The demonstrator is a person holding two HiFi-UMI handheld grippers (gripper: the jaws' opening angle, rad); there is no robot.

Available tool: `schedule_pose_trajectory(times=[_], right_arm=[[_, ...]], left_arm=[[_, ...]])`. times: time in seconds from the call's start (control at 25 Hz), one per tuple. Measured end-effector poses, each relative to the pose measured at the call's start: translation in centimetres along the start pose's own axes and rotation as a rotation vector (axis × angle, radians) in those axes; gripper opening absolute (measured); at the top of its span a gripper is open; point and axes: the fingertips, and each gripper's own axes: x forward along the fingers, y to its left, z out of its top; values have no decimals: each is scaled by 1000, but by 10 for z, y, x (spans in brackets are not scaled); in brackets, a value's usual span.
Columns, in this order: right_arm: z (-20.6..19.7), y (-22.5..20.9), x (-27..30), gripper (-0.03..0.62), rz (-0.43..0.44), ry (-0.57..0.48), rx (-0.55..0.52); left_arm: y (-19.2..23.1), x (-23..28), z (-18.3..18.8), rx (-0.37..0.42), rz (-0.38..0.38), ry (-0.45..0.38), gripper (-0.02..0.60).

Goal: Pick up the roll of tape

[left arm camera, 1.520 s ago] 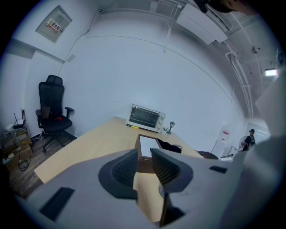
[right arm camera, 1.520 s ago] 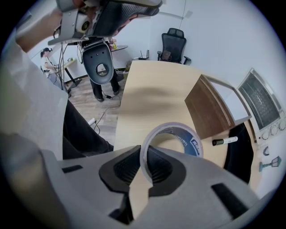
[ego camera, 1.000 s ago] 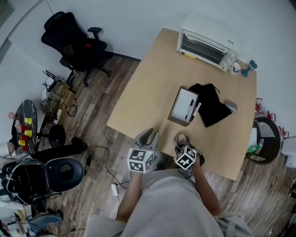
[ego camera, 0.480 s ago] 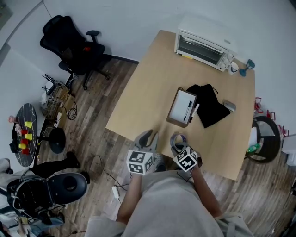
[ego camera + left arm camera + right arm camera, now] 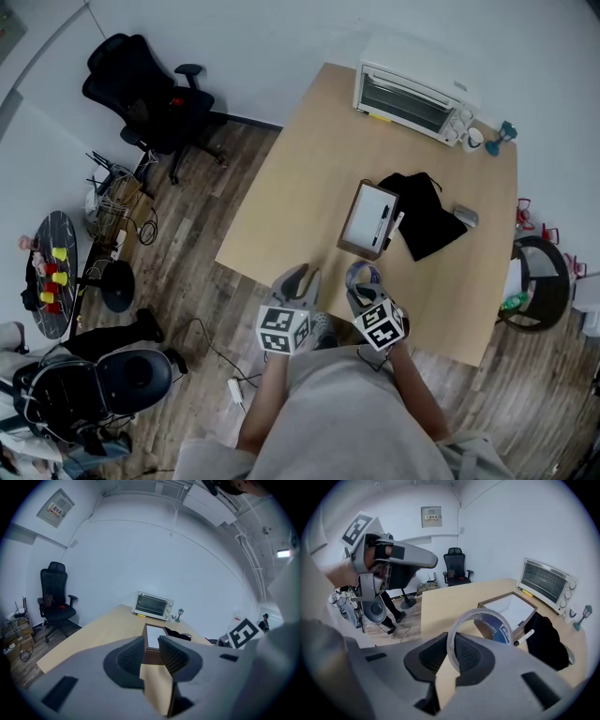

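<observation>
Roll of tape (clear-rimmed) clamped in right hand-held gripper.

Tabletop lies free left of whiteboard and black cloth.

The person wears a loose pale grey short-sleeved top. The left gripper and right gripper are smooth moulded grey plastic with black ribbed pads. At six o'clock of each one's jaws sits a white cube printed with black square markers.
</observation>
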Motion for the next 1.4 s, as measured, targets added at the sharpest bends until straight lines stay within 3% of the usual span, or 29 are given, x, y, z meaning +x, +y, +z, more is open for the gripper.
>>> schedule_pose_trajectory(times=[0.2,0.44,1.0,1.4], right_arm=[[16,-2,-8,46,-9,-57,19],[44,-9,-21,46,12,-187,133],[118,-19,-75,46,0,-413,166],[143,-24,-103,46,62,-560,299]], left_arm=[[2,0,1,3,6,-2,92],[1,2,1,8,-1,4,92],[4,0,6,13,5,-3,92],[3,-1,7,14,-1,-6,92]])
